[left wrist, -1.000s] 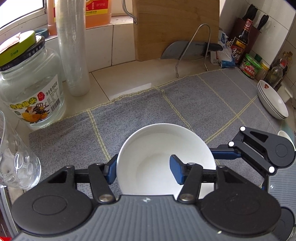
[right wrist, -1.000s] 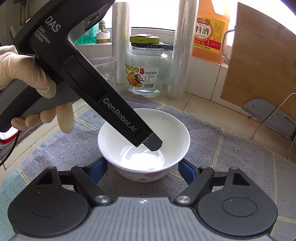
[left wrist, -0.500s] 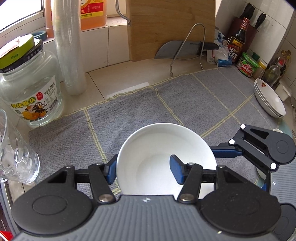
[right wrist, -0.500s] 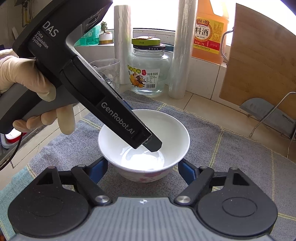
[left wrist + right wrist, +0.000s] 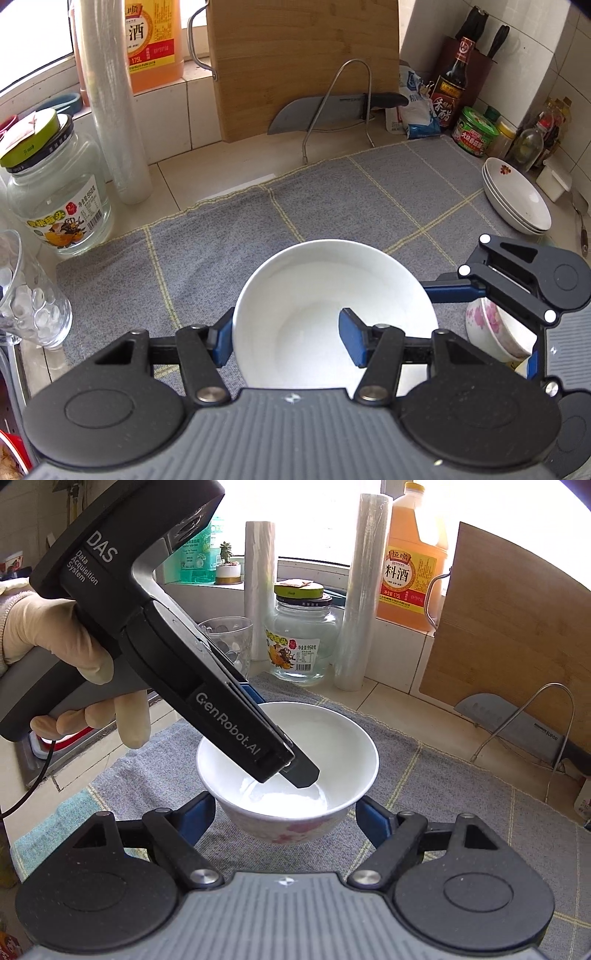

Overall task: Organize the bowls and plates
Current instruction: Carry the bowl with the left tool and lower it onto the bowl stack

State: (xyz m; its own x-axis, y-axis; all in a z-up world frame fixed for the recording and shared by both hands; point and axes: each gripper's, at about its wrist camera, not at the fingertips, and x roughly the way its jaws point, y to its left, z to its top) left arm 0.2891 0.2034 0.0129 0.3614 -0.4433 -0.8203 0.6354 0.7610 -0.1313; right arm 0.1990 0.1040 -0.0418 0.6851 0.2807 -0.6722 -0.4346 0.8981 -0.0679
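While your left gripper [image 5: 286,341] clenches the white bowl's [image 5: 332,295] near rim above the grey cloth [image 5: 221,251], your right gripper [image 5: 286,821] straddles it, jaws released.

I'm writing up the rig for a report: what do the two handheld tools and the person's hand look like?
Each tool has black linkage arms with silver pivot bolts, blue finger pads and a ribbed grey body: left tool, right tool. The left tool's dark housing carries white "DAS Data Acquisition System" and "GenRobot.AI" lettering, with a thin black cable trailing below. The hand wears a cream rubber glove.
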